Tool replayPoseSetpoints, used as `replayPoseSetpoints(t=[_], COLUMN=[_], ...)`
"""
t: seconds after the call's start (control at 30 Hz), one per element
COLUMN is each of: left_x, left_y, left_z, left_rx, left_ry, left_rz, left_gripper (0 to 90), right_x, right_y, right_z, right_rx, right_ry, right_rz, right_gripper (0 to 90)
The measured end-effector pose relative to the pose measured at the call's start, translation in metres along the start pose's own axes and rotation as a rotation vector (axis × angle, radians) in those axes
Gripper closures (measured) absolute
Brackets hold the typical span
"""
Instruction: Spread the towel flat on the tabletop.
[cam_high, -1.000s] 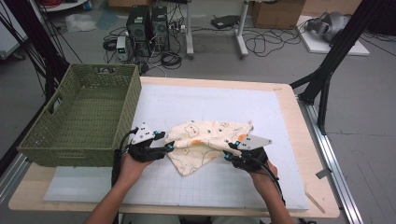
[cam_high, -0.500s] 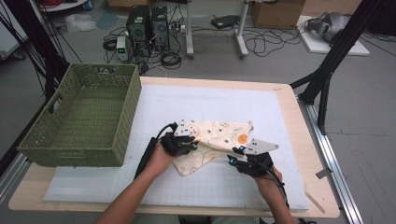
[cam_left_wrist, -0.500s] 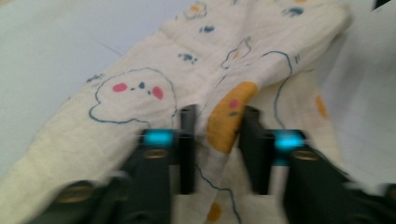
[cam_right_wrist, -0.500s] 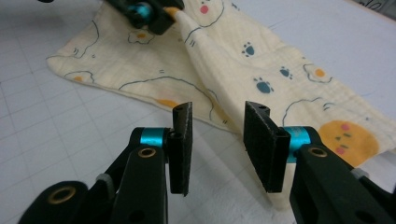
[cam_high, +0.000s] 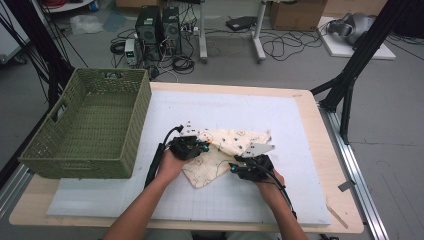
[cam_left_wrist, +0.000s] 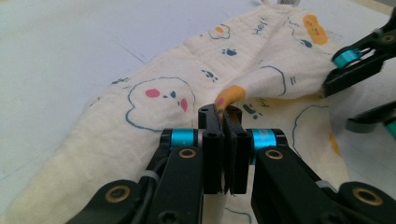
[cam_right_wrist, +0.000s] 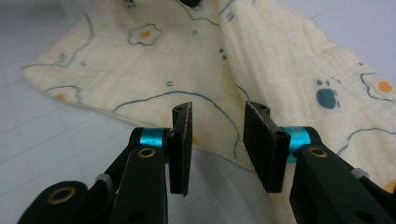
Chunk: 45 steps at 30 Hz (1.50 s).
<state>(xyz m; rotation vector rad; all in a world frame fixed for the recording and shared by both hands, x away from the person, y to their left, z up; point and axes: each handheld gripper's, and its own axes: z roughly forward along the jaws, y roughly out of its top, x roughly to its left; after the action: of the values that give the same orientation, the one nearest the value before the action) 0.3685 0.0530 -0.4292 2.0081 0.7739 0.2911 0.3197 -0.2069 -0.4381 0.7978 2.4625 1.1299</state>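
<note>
My left tool (cam_left_wrist: 223, 116) is clamped on a fold of the cloth (cam_high: 227, 150) mid-worktop (cam_high: 300, 115), beside the green basket (cam_high: 87, 127). My right tool (cam_right_wrist: 217, 126) stands open at the near hem, nothing held. Folding underway, I'd say; next, close right on that edge. Since a second ago, my left hand has carried its corner inward across the cloth.
</note>
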Motion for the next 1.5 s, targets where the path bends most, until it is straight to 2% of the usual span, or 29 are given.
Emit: replayPoseSetpoints(t=[0.1, 0.17, 0.27, 0.3, 0.43, 0.47, 0.5, 0.7, 0.73, 0.77, 0.8, 0.83, 0.87, 0.9, 1.0, 1.07, 1.13, 1.23, 1.33, 1.37, 1.43, 1.5], left_x=[0.001, 0.001, 0.001, 0.002, 0.003, 0.003, 0.003, -0.002, -0.002, -0.002, -0.001, -0.001, 0.0, 0.0, 0.001, 0.003, 0.003, 0.001, 0.001, 0.001, 0.002, 0.003], left_y=[0.0, 0.0, 0.0, 0.0, 0.0, 0.0, 0.0, -0.001, -0.001, -0.001, -0.001, -0.002, -0.002, -0.003, -0.006, -0.008, -0.011, -0.017, -0.023, -0.026, -0.032, -0.039], left_z=[0.0, -0.001, -0.001, -0.002, -0.003, -0.003, -0.003, 0.002, 0.002, 0.002, 0.001, 0.002, 0.001, 0.0, -0.007, -0.014, -0.022, -0.033, -0.044, -0.048, -0.056, -0.062], left_rx=[0.004, 0.002, 0.0, 0.001, 0.0, 0.0, 0.001, 0.029, 0.029, 0.026, 0.03, 0.031, 0.033, 0.029, -0.002, -0.028, -0.046, -0.058, -0.063, -0.065, -0.075, -0.063], left_ry=[-0.006, -0.003, 0.001, 0.001, 0.004, 0.004, 0.002, 0.004, 0.011, 0.014, 0.016, 0.023, 0.026, 0.032, 0.056, 0.062, 0.07, 0.085, 0.099, 0.103, 0.104, 0.106], left_rz=[-0.004, -0.003, -0.006, -0.007, -0.009, -0.009, -0.01, 0.007, 0.007, -0.004, -0.008, -0.016, -0.012, -0.017, -0.035, -0.043, -0.043, -0.027, -0.028, -0.03, -0.044, -0.057], left_gripper=[86.7, 86.6, 86.4, 86.3, 86.1, 85.9, 85.9, 82.0, 80.4, 73.6, 73.6, 69.3, 64.6, 61.2, 51.6, 47.7, 45.2, 40.8, 36.5, 34.2, 34.1, 33.3], right_x=[-0.004, -0.008, -0.009, -0.008, -0.006, 0.0, 0.0, 0.022, 0.025, 0.03, 0.03, 0.031, 0.03, 0.028, 0.018, 0.007, -0.006, -0.025, -0.038, -0.044, -0.047, -0.049], right_y=[-0.001, -0.002, -0.004, -0.004, -0.005, -0.007, -0.007, -0.012, -0.013, -0.016, -0.016, -0.017, -0.018, -0.018, -0.016, -0.014, -0.013, -0.013, -0.014, -0.015, -0.015, -0.014], right_z=[0.01, 0.012, 0.011, 0.01, 0.005, 0.0, 0.0, -0.016, -0.018, -0.022, -0.022, -0.025, -0.027, -0.03, -0.047, -0.06, -0.069, -0.07, -0.056, -0.043, -0.038, -0.028], right_rx=[0.036, 0.035, 0.034, 0.038, 0.058, 0.066, 0.066, 0.08, 0.082, 0.085, 0.085, 0.088, 0.078, 0.065, -0.024, -0.095, -0.123, -0.087, -0.006, 0.041, 0.056, 0.069], right_ry=[-0.016, 0.012, 0.061, 0.075, 0.108, 0.137, 0.137, 0.24, 0.261, 0.276, 0.276, 0.278, 0.281, 0.274, 0.233, 0.18, 0.087, -0.058, -0.138, -0.146, -0.146, -0.138], right_rz=[0.023, 0.053, 0.067, 0.066, 0.067, 0.042, 0.042, -0.022, -0.026, -0.045, -0.045, -0.039, -0.027, -0.009, 0.034, 0.077, 0.114, 0.145, 0.155, 0.167, 0.17, 0.169], right_gripper=[63.5, 67.6, 84.8, 86.3, 87.0, 86.9, 86.9, 86.9, 86.9, 86.5, 86.5, 85.3, 80.3, 72.6, 63.7, 60.8, 55.3, 50.2, 45.1, 42.9, 42.7, 42.8])
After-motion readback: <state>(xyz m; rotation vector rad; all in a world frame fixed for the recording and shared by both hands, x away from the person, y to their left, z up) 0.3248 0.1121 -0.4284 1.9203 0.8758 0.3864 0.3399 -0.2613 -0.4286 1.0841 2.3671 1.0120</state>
